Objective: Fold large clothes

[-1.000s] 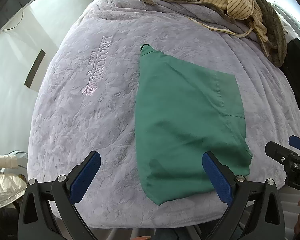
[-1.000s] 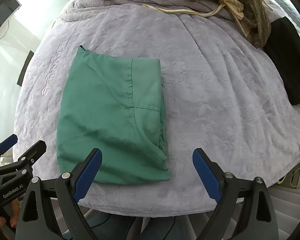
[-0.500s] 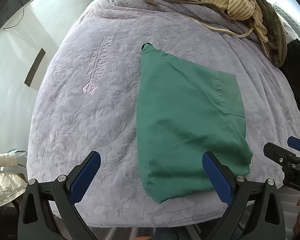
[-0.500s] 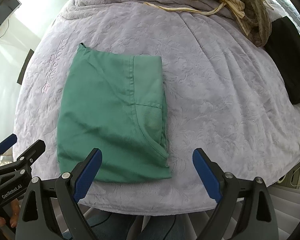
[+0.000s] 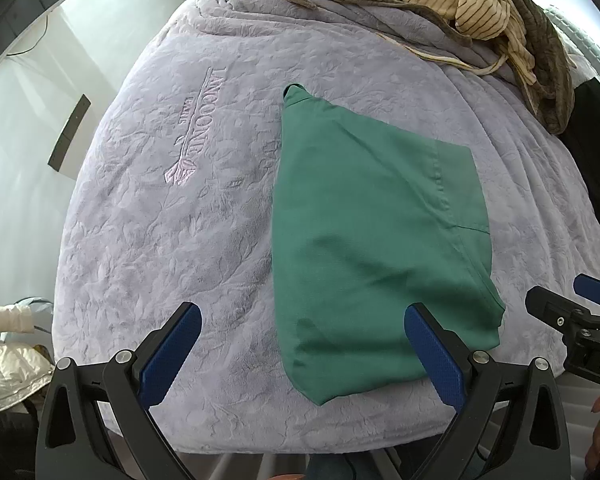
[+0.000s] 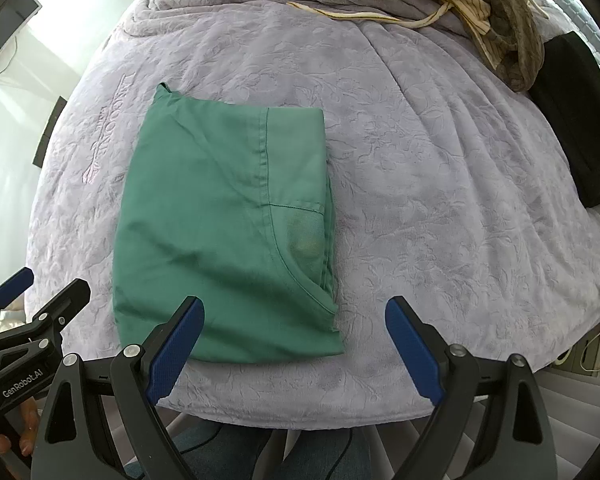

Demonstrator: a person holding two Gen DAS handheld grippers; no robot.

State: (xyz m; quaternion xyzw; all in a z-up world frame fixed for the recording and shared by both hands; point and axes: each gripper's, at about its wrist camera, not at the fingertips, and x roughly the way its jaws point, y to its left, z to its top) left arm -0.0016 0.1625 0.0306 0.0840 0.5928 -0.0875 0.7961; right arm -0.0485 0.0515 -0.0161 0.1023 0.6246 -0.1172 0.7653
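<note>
Reading "GenRobot.AI", left gripper (image 6: 12, 292) and right gripper (image 6: 292, 344) spread fingers above folded green garment (image 6: 220, 232).

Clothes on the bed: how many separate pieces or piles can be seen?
3: green garment folded near the front, striped pile at the far edge, black garment at right. The pile may hide more.

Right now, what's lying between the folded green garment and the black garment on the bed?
Only bare lilac bedspread separates the green garment from the black garment, clearest in the right wrist view.
</note>
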